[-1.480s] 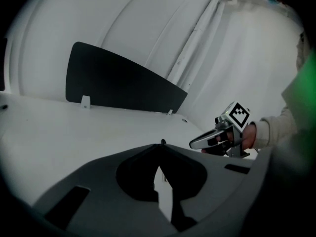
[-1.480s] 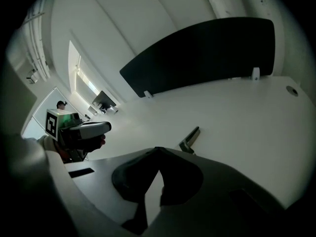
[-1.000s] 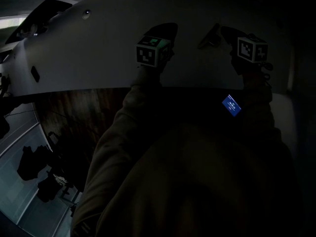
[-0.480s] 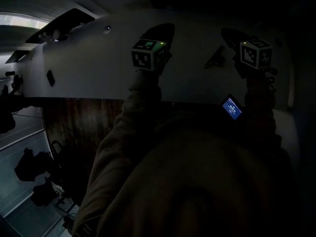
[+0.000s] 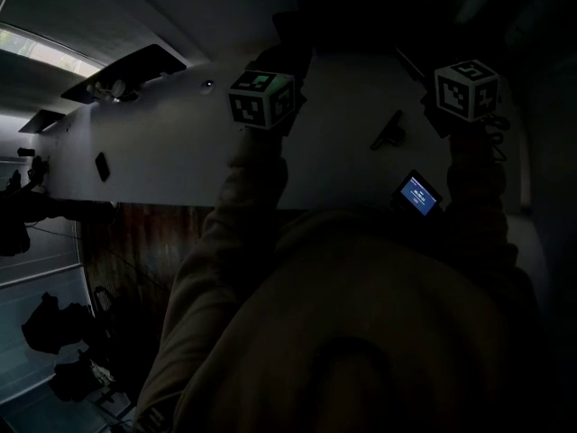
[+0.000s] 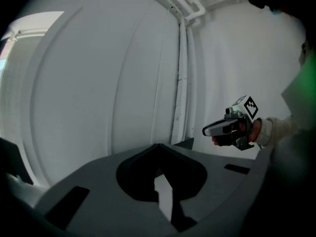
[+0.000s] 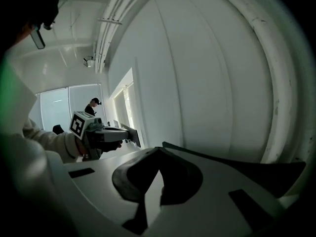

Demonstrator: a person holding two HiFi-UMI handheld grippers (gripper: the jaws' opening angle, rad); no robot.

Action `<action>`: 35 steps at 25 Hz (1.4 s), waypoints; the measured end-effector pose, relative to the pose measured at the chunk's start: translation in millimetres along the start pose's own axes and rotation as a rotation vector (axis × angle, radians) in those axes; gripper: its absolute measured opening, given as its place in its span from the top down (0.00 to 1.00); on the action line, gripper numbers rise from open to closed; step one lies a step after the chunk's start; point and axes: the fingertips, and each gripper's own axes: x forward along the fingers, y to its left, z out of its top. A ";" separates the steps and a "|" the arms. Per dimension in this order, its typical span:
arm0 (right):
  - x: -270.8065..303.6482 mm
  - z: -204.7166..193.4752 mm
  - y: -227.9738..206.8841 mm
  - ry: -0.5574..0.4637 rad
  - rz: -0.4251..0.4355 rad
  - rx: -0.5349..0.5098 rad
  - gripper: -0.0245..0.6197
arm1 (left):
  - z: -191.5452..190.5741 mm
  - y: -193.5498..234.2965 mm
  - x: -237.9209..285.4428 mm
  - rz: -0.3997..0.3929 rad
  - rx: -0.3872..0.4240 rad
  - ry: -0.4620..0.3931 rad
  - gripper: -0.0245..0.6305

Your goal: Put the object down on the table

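Note:
The head view is very dark. My left gripper (image 6: 158,146) is held up in the air with its jaws together and nothing between them, facing a white wall. Its marker cube (image 5: 261,97) shows above the table. My right gripper (image 7: 157,149) is also raised and shut, with nothing in it, and its cube (image 5: 466,88) is at the upper right. Each gripper appears in the other's view: the right gripper (image 6: 211,129) and the left gripper (image 7: 129,132). A small dark object (image 5: 389,132) lies on the white table (image 5: 180,152) between the two arms, apart from both grippers.
A lit small screen (image 5: 417,195) sits by my right forearm. Another small dark item (image 5: 102,165) lies on the table's left part. The table's near edge (image 5: 180,204) borders a dark wooden floor. White pipes (image 6: 182,58) run up the wall. A person (image 7: 93,106) stands far off by the windows.
Both grippers have risen off the table and stayed shut. In the head view the table and the dark object have slid downward relative to the marker cubes.

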 end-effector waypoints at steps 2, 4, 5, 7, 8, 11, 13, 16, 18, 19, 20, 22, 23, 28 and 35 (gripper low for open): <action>-3.6 10.3 5.8 -0.019 -0.004 -0.022 0.93 | 10.8 -3.4 -1.0 -0.014 0.022 -0.022 0.97; -7.9 22.3 10.0 -0.037 -0.008 -0.037 0.93 | 23.0 -6.2 -1.5 -0.024 0.043 -0.043 0.97; -10.4 28.4 11.9 -0.047 -0.009 -0.042 0.93 | 29.3 -7.8 -1.7 -0.029 0.050 -0.055 0.97; -15.0 39.7 16.5 -0.065 -0.014 -0.056 0.93 | 41.2 -10.5 -2.4 -0.039 0.060 -0.077 0.97; -17.0 45.3 19.4 -0.074 -0.016 -0.063 0.93 | 46.7 -11.5 -2.9 -0.044 0.065 -0.087 0.97; -23.9 62.2 27.7 -0.106 -0.021 -0.072 0.93 | 63.3 -15.6 -5.0 -0.061 0.080 -0.114 0.97; -28.8 70.5 29.9 -0.125 -0.038 -0.071 0.93 | 70.7 -18.8 -5.3 -0.072 0.084 -0.130 0.97; -34.5 75.3 31.1 -0.141 -0.049 -0.072 0.93 | 71.1 -21.4 -1.6 -0.085 0.083 -0.139 0.97; -39.7 78.3 29.6 -0.144 -0.061 -0.083 0.93 | 70.6 -25.7 3.0 -0.098 0.081 -0.139 0.97; -42.2 79.1 27.1 -0.147 -0.076 -0.085 0.93 | 69.9 -28.6 5.2 -0.108 0.081 -0.137 0.97; -44.0 79.2 23.7 -0.151 -0.091 -0.081 0.93 | 69.2 -31.2 7.3 -0.117 0.082 -0.136 0.97; -46.4 78.1 17.8 -0.161 -0.107 -0.058 0.93 | 69.1 -35.2 10.9 -0.133 0.086 -0.138 0.97; -47.3 76.8 16.1 -0.164 -0.106 -0.046 0.93 | 69.1 -36.7 12.4 -0.139 0.089 -0.139 0.97; -49.6 70.5 11.8 -0.152 -0.113 -0.040 0.93 | 68.9 -36.5 17.1 -0.150 0.090 -0.142 0.97; -51.6 69.1 4.8 -0.143 -0.133 -0.051 0.93 | 65.6 -46.2 28.1 -0.186 0.088 -0.122 0.97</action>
